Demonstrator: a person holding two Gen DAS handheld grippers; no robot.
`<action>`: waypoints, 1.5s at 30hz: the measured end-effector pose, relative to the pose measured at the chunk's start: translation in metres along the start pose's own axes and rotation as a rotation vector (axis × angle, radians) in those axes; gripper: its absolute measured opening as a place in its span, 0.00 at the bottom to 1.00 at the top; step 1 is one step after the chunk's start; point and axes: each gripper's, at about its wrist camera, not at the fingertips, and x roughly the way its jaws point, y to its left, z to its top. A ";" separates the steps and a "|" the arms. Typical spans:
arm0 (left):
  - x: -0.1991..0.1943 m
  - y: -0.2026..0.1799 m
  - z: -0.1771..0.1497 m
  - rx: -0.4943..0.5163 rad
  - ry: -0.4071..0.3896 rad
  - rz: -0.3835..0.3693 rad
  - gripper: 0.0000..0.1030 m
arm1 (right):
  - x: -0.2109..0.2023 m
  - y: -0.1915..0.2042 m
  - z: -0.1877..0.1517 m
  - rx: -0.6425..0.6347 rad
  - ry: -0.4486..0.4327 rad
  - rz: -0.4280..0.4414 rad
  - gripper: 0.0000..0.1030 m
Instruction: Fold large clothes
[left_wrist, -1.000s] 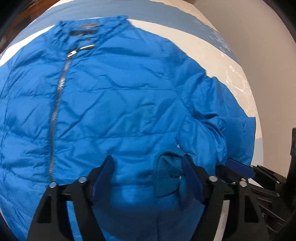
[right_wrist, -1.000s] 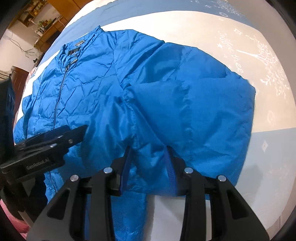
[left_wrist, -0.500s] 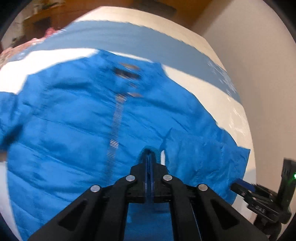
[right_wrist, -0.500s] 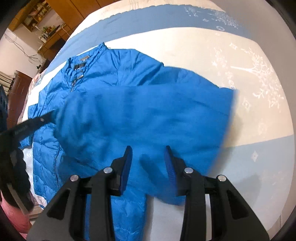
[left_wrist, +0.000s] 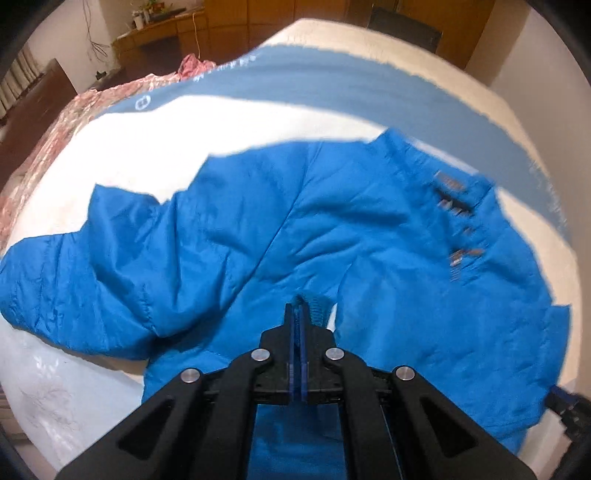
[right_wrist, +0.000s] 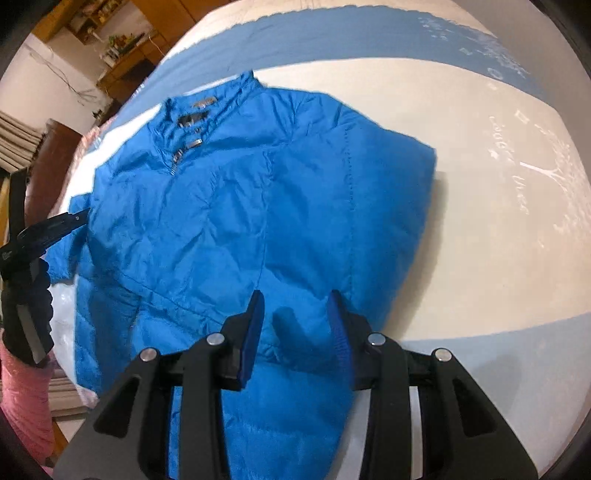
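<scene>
A bright blue puffer jacket (right_wrist: 258, 206) lies front up on the bed, collar and zipper top (right_wrist: 184, 147) at the far left. Its right sleeve is folded across the chest. My left gripper (left_wrist: 300, 308) is shut on the knit sleeve cuff (left_wrist: 317, 306) and holds it over the jacket body (left_wrist: 229, 251). It also shows at the left edge of the right wrist view (right_wrist: 51, 229). My right gripper (right_wrist: 297, 310) is open and empty, just above the folded sleeve's near edge.
The bed sheet (right_wrist: 498, 229) is white with blue bands (left_wrist: 351, 88). A pink patterned quilt (left_wrist: 74, 118) lies at the bed's far left side. Wooden cabinets (left_wrist: 295, 14) stand beyond the bed. A pink-sleeved arm (right_wrist: 22, 391) holds the left gripper.
My left gripper closed on the sleeve cuff and carried it left across the jacket. The right sleeve now lies folded over the chest. My right gripper let go of the fabric and stays open.
</scene>
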 end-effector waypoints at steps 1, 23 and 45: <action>0.010 0.002 -0.002 0.006 0.022 0.011 0.02 | 0.008 0.000 0.001 0.011 0.014 0.004 0.35; -0.017 -0.021 0.008 0.059 -0.025 -0.150 0.18 | 0.006 -0.037 0.068 0.073 -0.034 -0.045 0.35; 0.006 -0.036 -0.031 0.157 0.010 -0.064 0.35 | 0.033 -0.021 0.010 0.080 0.043 -0.004 0.35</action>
